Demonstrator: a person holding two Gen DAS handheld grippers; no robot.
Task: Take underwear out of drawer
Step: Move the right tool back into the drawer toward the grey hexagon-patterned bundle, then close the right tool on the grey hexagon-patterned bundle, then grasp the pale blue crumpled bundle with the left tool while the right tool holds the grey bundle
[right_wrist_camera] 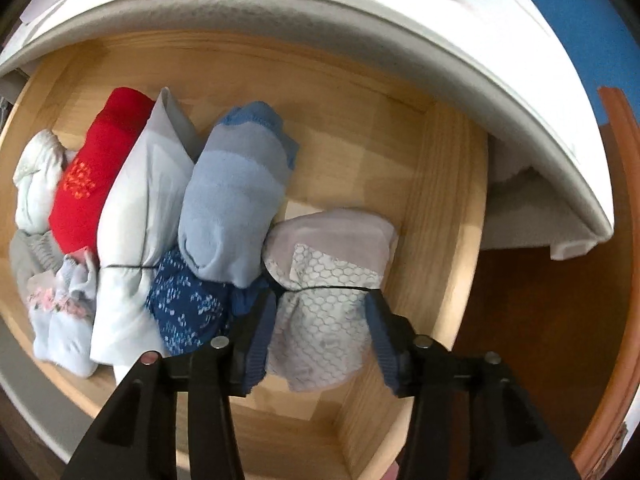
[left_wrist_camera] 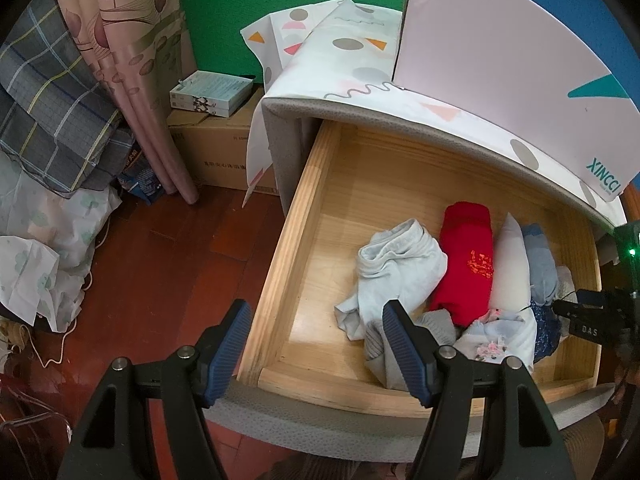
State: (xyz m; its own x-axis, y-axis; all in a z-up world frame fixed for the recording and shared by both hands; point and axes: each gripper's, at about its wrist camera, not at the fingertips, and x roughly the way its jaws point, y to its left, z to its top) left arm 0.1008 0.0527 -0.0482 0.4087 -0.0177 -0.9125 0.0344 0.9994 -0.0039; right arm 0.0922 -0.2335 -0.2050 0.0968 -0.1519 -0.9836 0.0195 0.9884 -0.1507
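The wooden drawer stands pulled out, with several rolled underwear inside. From left to right lie a crumpled pale grey piece, a red roll, a white roll and a light blue roll. In front lie a floral pale piece and a dark blue patterned piece. A grey honeycomb-print piece sits at the drawer's right end. My right gripper points down with its jaws astride this piece and the cloth looks unpinched. My left gripper hangs open over the drawer's front left corner, holding nothing.
A patterned cloth and a pale box lie on the cabinet top above the drawer. Left of the cabinet are a cardboard box, a pink curtain, plaid bedding and red-brown wood floor.
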